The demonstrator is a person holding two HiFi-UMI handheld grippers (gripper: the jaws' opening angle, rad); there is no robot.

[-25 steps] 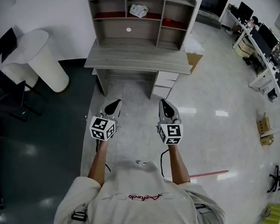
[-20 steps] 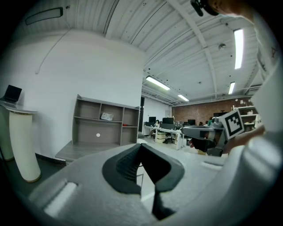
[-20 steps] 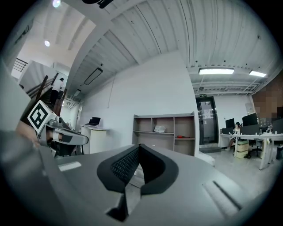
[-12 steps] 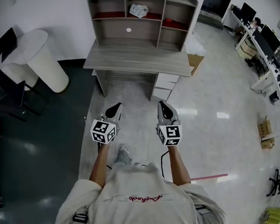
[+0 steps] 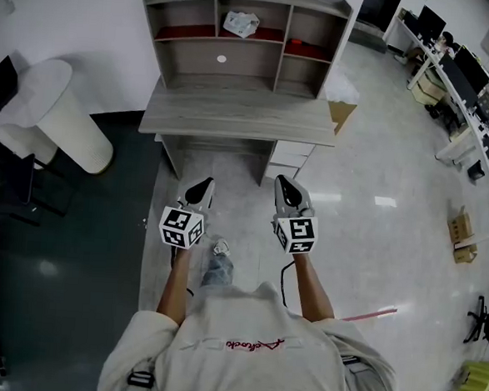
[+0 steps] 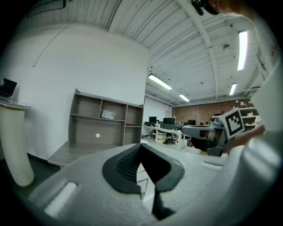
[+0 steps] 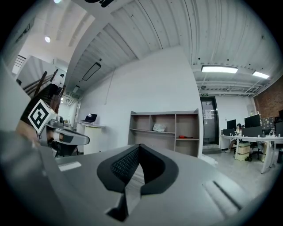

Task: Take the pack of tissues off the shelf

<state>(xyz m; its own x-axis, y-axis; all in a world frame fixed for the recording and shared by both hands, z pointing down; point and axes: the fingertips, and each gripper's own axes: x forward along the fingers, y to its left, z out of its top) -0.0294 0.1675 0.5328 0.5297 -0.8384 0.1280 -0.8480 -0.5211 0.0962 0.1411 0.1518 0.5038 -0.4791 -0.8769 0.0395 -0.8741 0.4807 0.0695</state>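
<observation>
The shelf [image 5: 195, 62] above the tabletop [image 5: 237, 115] looms nearer in the head view than a second ago, because the person has stepped toward it, with a jeans leg [image 5: 219, 270] newly showing between the arms. The left gripper [image 5: 203, 184] and right gripper [image 5: 284, 182] ride along side by side, both clenched on nothing and still well short of the tabletop's front edge. The pack of tissues [image 5: 242, 21] lies untouched in the shelf's top middle compartment, so this is only the approach, I judge, with reach and grasp yet to come.
</observation>
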